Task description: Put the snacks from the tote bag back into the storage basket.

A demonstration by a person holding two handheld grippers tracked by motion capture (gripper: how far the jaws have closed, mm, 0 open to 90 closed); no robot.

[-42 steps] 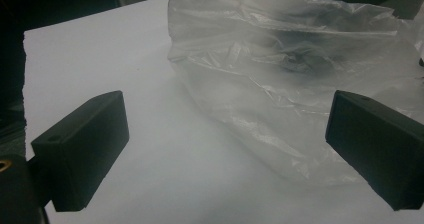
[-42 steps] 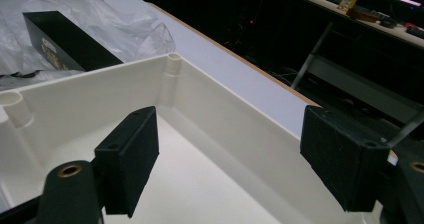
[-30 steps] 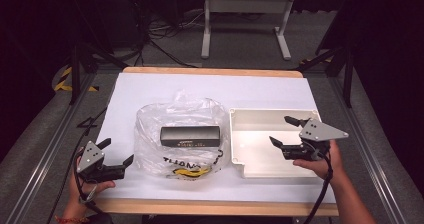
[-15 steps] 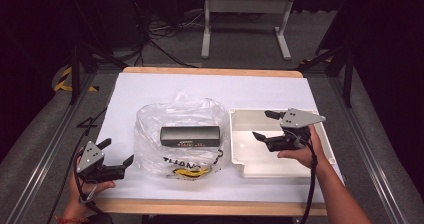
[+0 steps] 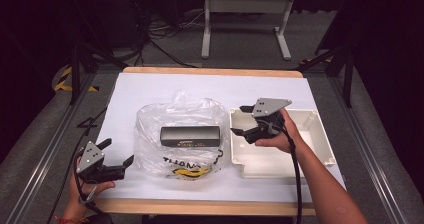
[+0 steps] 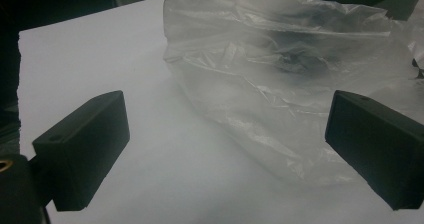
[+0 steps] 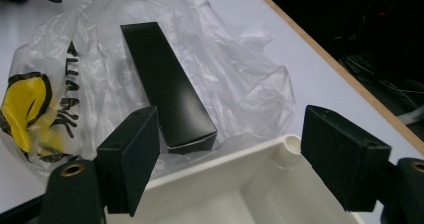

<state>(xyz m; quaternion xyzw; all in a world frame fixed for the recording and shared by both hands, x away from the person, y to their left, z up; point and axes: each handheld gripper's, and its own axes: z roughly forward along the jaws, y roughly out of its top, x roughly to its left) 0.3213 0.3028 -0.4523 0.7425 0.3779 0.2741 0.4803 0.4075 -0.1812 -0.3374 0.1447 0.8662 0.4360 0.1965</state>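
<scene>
Dark floor and a metal stand surround the bench [image 5: 150,91], whose top carries a white sheet with a wooden edge showing at the near and far sides. Largest item on it is a clear plastic bag [image 5: 182,136], crumpled and lying near the centre, printed with black letters and a yellow mark on its near side. A white tray [image 5: 320,144] sits just to the right of the bag, its left wall close against the plastic. A long black box [image 5: 190,135] lies flat on the bag, lengthwise across the bench; in the right gripper view its end points toward the tray's corner.

The right gripper [image 5: 245,119], held in a hand, hangs over the tray's left part and points toward the bag. Its fingers [image 7: 131,156] stand apart and grip nothing; the box and the tray wall show beyond the gap.

The left gripper [image 5: 117,156] rests at the near left corner of the bench, held in the other hand, just beside the bag and not touching it. Its fingers [image 6: 85,146] stand wide apart, with bare sheet and the bag's edge between them.
</scene>
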